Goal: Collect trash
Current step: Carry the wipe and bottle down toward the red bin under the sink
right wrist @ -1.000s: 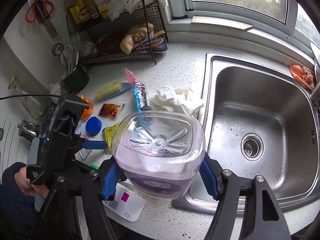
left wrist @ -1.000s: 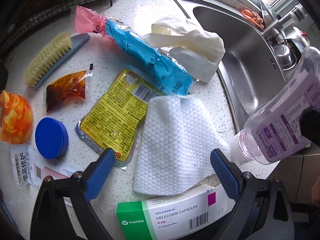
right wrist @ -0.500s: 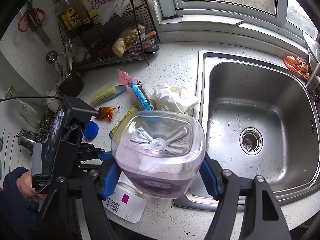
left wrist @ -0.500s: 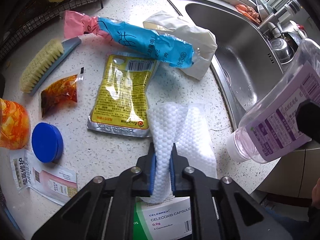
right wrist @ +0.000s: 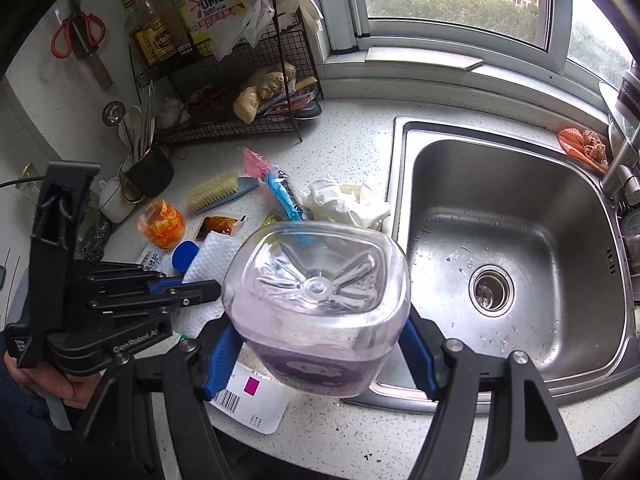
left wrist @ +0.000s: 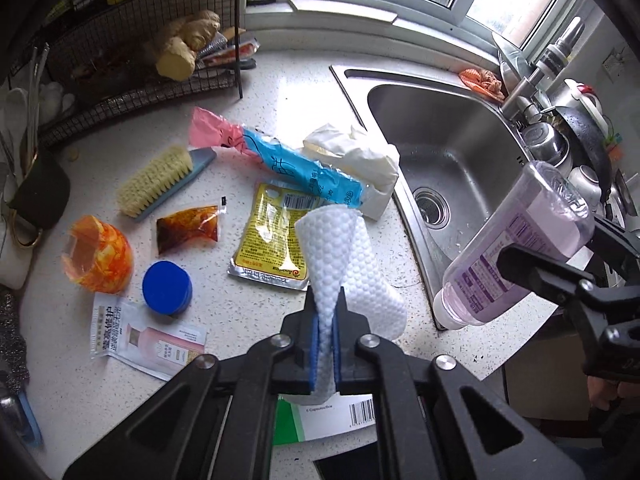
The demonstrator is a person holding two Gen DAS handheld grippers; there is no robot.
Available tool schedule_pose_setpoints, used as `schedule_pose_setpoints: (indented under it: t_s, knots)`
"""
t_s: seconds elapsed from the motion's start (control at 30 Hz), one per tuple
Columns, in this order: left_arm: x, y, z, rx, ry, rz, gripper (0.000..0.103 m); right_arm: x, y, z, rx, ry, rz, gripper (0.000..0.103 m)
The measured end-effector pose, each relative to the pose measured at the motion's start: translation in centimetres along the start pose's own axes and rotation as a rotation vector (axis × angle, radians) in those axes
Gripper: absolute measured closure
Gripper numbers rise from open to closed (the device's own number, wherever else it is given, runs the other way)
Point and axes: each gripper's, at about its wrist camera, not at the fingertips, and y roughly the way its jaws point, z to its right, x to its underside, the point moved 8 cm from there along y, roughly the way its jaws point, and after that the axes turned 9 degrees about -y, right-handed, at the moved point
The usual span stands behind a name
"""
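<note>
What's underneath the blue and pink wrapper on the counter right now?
The blue and pink wrapper lies across the top edge of the yellow sachet and over part of the crumpled white bag. Whatever else sits beneath its middle is covered.

Soft window daylight, sharp, fisheye-bent edges

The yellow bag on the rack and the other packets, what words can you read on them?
"OMO": yellow bag on the rack.
"GenRobot.AI": left claw body.
"Capsules/Box": box under the wipe.
Yellow packet, blue wrapper, purple bottle label: too small to read.
</note>
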Motion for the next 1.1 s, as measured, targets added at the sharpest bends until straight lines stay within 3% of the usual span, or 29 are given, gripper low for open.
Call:
schedule_pose_setpoints:
  t_s: [0.23, 0.5, 0.83, 0.93, 1.1]
  knots:
    - [1.1, -3.5, 1.1, -0.023, -0.027, 0.052, 0.099, 0.7, -2.3, 0.2, -0.006, -0.026, 0.036, 0.035]
    - [5.1, -7.0, 4.0, -0.076, -0.048, 0.103, 0.099, 3.1, -6.4, 0.4, -0.033, -0.052, 0.088, 0.035]
    - [13.1, -9.2, 11.3, -0.112, -0.062, 0.131, 0.099, 9.6, -12.4, 0.5, -0.078, -0.117, 0.119, 0.035]
    - [15.9, -9.1, 13.7, -0.081, -0.074, 0.121, 0.099, 12.3, -14.0, 0.9, -0.09, -0.117, 0.127, 0.035]
    - [20.1, -7.5, 15.8, -0.11, -0.104, 0.083, 0.099, 16.9, -15.2, 1.8, -0.102, -0.114, 0.111, 0.035]
